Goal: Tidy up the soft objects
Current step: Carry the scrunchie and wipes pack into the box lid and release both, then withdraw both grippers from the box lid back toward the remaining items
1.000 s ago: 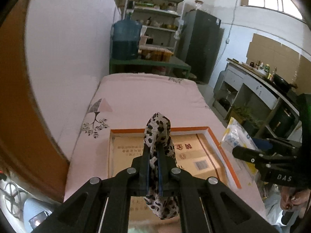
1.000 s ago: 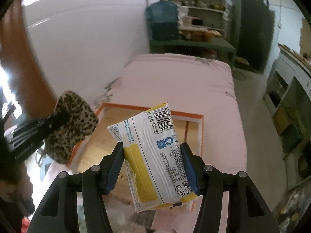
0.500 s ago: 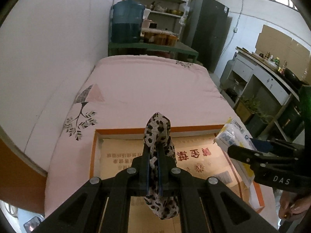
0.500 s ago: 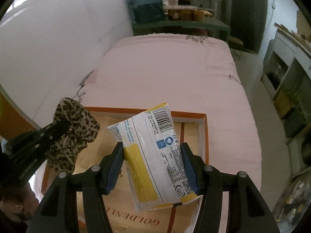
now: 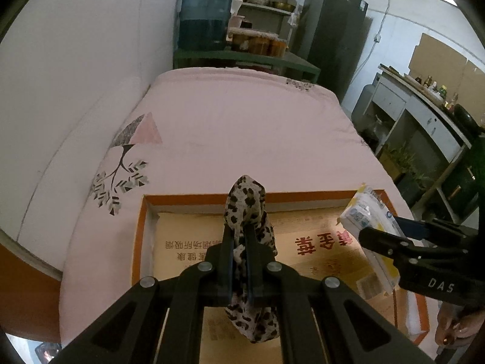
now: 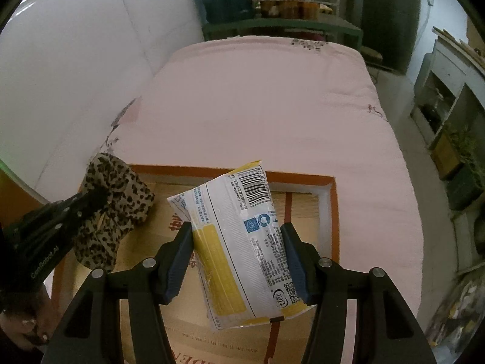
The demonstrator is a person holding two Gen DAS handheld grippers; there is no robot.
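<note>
Both grippers loaded above the open box.

The left gripper (image 5: 239, 242) is clenched on a leopard-print scrunchie (image 5: 247, 209); the right gripper (image 6: 238, 242) grasps a tissue pack (image 6: 239, 236) across its width. Both hang over the orange-rimmed cardboard box (image 5: 138, 242), which lies on the pink bed (image 5: 242, 127); in the left view the tissue pack sits at 3 o'clock of the scrunchie. Both items appear light and compressible. The pack's film looks slippery: grip mid-body. At 12 o'clock beyond the bed stands a water jug (image 5: 206, 18).
</note>
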